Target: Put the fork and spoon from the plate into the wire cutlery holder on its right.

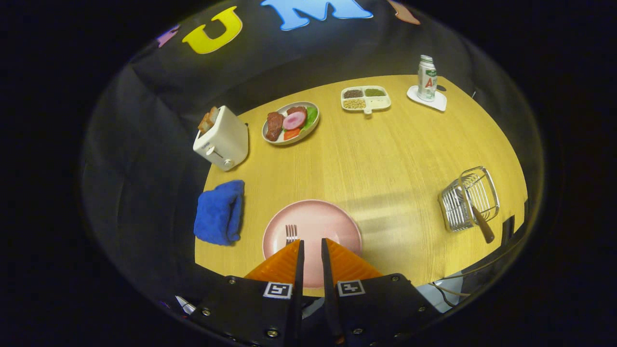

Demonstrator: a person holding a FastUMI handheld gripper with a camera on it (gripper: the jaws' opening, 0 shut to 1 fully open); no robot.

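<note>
Round wooden table (385, 144), black cloth wall (144, 120).

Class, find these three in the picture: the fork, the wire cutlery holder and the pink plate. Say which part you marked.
fork (291, 233), gripper view: on its tines, just ahead of the jaws.
wire cutlery holder (458, 205), gripper view: on its side wall.
pink plate (332, 217), gripper view: on bare surface near the far rim.

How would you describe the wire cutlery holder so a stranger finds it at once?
Start at the wooden table. Right of the pink plate lying just beyond the nearly closed fingers stands the wire cutlery holder. It alone is a silver cage, with a wooden handle poking out.
</note>
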